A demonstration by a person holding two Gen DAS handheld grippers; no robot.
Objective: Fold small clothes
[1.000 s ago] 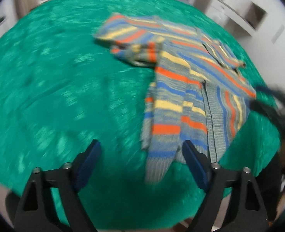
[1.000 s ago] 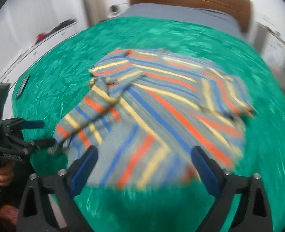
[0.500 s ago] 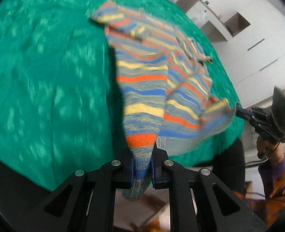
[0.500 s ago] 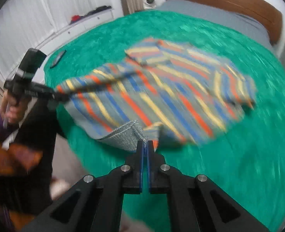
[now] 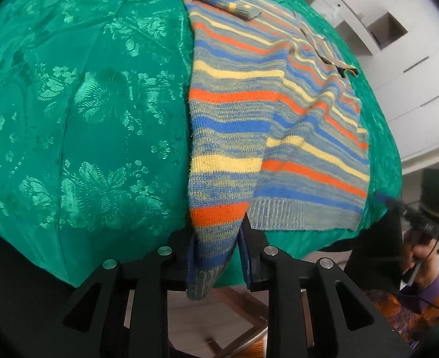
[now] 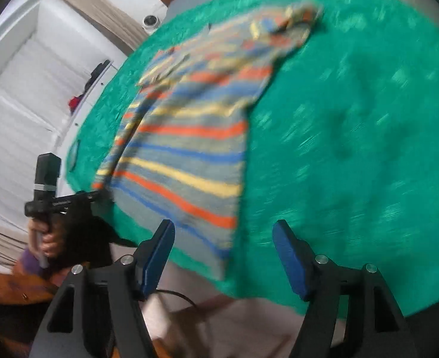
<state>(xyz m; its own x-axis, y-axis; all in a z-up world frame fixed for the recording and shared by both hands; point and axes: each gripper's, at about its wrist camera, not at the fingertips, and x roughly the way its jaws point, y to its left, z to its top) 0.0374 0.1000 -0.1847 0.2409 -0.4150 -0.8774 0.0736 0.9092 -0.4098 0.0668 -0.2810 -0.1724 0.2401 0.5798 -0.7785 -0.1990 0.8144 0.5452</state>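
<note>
Half a second earlier the right gripper [image 6: 223, 256] was clamped on the hem of the striped sweater [image 5: 273, 113]; its jaws have just been opening and now stand wide with nothing between them, the hem corner lying just beyond the blue pads [image 6: 156, 256]. Left gripper [image 5: 216, 256] jaws have likewise just been opening: they stand narrow, and the sleeve cuff [image 5: 207, 268] hangs between them, touching the left-hand pad and apart from the right-hand one. Across the green bedspread [image 5: 85, 119] the sweater now lies flat, hem toward the near edge, cuff hanging over it. No containers are visible. In the left wrist view, the right hand [image 5: 419, 253] shows at the right edge.
</note>
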